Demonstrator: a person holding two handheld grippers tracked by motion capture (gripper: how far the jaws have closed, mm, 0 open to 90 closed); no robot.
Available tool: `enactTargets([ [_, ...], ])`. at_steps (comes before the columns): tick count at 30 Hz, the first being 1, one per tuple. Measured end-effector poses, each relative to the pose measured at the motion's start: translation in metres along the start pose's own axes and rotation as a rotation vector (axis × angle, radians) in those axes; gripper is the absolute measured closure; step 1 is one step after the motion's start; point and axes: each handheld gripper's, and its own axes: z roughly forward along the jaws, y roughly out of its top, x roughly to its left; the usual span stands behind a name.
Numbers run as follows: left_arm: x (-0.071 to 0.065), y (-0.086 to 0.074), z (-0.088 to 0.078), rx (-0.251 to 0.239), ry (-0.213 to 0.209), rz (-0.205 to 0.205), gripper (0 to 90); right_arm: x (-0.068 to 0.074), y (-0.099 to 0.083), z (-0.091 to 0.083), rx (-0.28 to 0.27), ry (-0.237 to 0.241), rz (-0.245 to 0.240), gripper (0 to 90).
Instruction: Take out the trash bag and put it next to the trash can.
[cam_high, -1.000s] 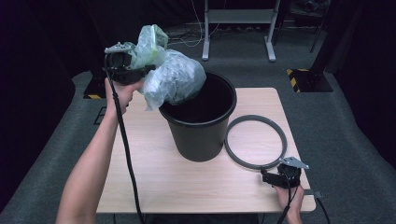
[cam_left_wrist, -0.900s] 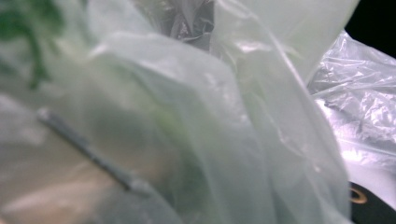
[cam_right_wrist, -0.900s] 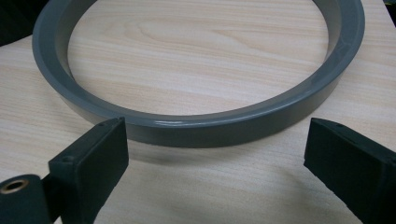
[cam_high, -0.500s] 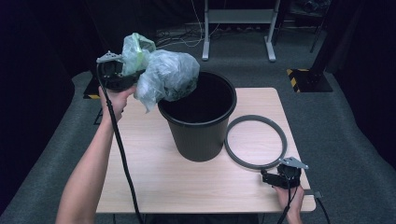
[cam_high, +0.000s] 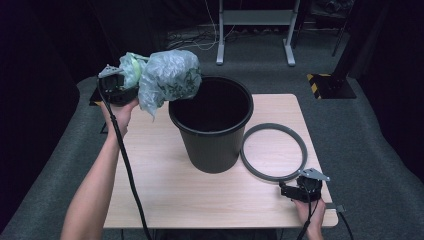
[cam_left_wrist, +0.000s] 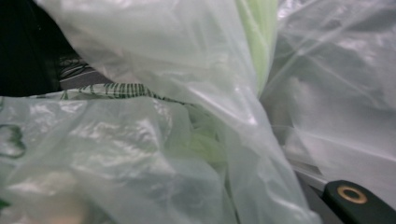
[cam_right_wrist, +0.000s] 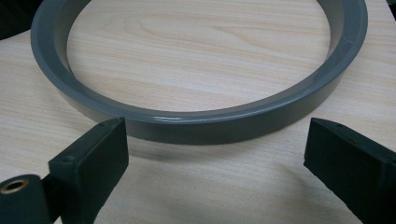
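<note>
A crumpled, translucent plastic bag (cam_high: 167, 77) with pale green parts hangs in the air at the left rim of the black bucket (cam_high: 212, 135). My left gripper (cam_high: 116, 84) is shut on the bag's bunched end, up and left of the bucket. In the left gripper view the bag (cam_left_wrist: 163, 140) covers the jaws, and one black finger (cam_left_wrist: 357, 201) shows at the lower right. My right gripper (cam_high: 290, 189) rests open near the table's front right corner. It faces the grey ring (cam_high: 274, 126), and nothing lies between its jaws (cam_right_wrist: 215, 154); the ring (cam_right_wrist: 201, 121) lies just beyond them.
The bucket stands upright in the middle of the wooden table (cam_high: 160, 200), its mouth open and dark inside. The ring lies flat to its right. A metal stand (cam_high: 255, 20) and a black-and-yellow marked base (cam_high: 327, 85) are on the carpet behind.
My left gripper has come down and a little to the left with the bag, which now hangs lower beside the bucket's rim. The right gripper has stayed put.
</note>
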Motion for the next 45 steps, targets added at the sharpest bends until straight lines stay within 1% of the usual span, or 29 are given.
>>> enactTargets([
  [1, 0.001, -0.002, 0.000, -0.001, 0.008, 0.000, 88.4, 0.000, 0.000, 0.000, 0.000, 0.000, 0.000, 5.4],
  [4, 0.005, -0.006, 0.000, -0.004, 0.014, -0.021, 88.4, 0.000, 0.000, 0.000, -0.001, 0.000, 0.001, 5.5],
  [5, 0.006, -0.007, -0.001, -0.008, 0.019, -0.022, 88.4, 0.000, 0.000, 0.000, -0.002, 0.000, 0.001, 5.5],
  [6, 0.006, -0.008, -0.001, -0.009, 0.033, -0.015, 88.4, 0.000, 0.000, 0.000, -0.003, 0.001, -0.002, 5.6],
  [7, 0.006, -0.009, -0.002, -0.009, 0.038, -0.012, 88.4, 0.000, 0.000, 0.000, -0.001, 0.000, 0.001, 5.5],
  [9, 0.009, -0.013, -0.002, -0.007, 0.047, -0.018, 88.4, 0.000, 0.000, 0.000, -0.002, 0.000, -0.004, 5.6],
  [11, 0.011, -0.017, -0.002, -0.010, 0.054, -0.035, 88.4, 0.000, 0.000, 0.000, -0.001, -0.001, -0.006, 5.6],
  [12, 0.013, -0.019, -0.002, -0.003, 0.060, -0.032, 88.4, 0.000, 0.000, 0.000, -0.002, -0.001, -0.006, 5.6],
  [17, 0.020, -0.029, -0.002, 0.002, 0.085, -0.049, 88.4, 0.000, 0.000, 0.000, -0.001, -0.002, -0.006, 5.6],
  [21, 0.026, -0.039, -0.002, 0.012, 0.112, -0.062, 88.4, 0.000, 0.000, 0.000, -0.001, -0.004, -0.007, 5.6],
  [27, 0.034, -0.057, 0.002, 0.032, 0.127, -0.083, 88.4, 0.001, 0.000, 0.000, -0.002, -0.006, -0.009, 5.7],
  [29, 0.036, -0.064, 0.005, 0.044, 0.128, -0.098, 88.4, 0.001, 0.000, 0.001, -0.001, -0.006, -0.010, 5.7],
  [31, 0.038, -0.070, 0.009, 0.053, 0.139, -0.101, 88.4, 0.001, 0.000, 0.000, -0.001, -0.007, -0.008, 5.7],
  [34, 0.039, -0.080, 0.017, 0.081, 0.136, -0.109, 88.3, 0.001, 0.000, 0.001, -0.001, -0.008, -0.008, 5.7],
  [36, 0.036, -0.089, 0.027, 0.120, 0.143, -0.085, 88.3, 0.001, 0.000, 0.001, -0.001, -0.010, -0.008, 5.7],
  [37, 0.034, -0.095, 0.033, 0.148, 0.146, -0.070, 88.3, 0.001, 0.000, 0.001, 0.001, -0.010, -0.008, 5.7],
  [40, 0.029, -0.114, 0.049, 0.200, 0.137, -0.054, 88.3, 0.001, 0.000, 0.001, 0.002, -0.010, -0.009, 5.7],
  [41, 0.027, -0.118, 0.053, 0.210, 0.137, -0.047, 88.3, 0.001, -0.001, 0.001, 0.004, -0.010, -0.008, 5.7],
  [42, 0.026, -0.122, 0.057, 0.215, 0.131, -0.050, 88.3, 0.002, -0.001, 0.001, 0.004, -0.010, -0.007, 5.7],
  [44, 0.024, -0.125, 0.062, 0.213, 0.109, -0.073, 88.3, 0.001, -0.001, 0.001, 0.006, -0.010, -0.009, 5.7],
  [45, 0.022, -0.125, 0.064, 0.212, 0.105, -0.067, 88.3, 0.002, -0.001, 0.001, 0.006, -0.010, -0.011, 5.7],
])
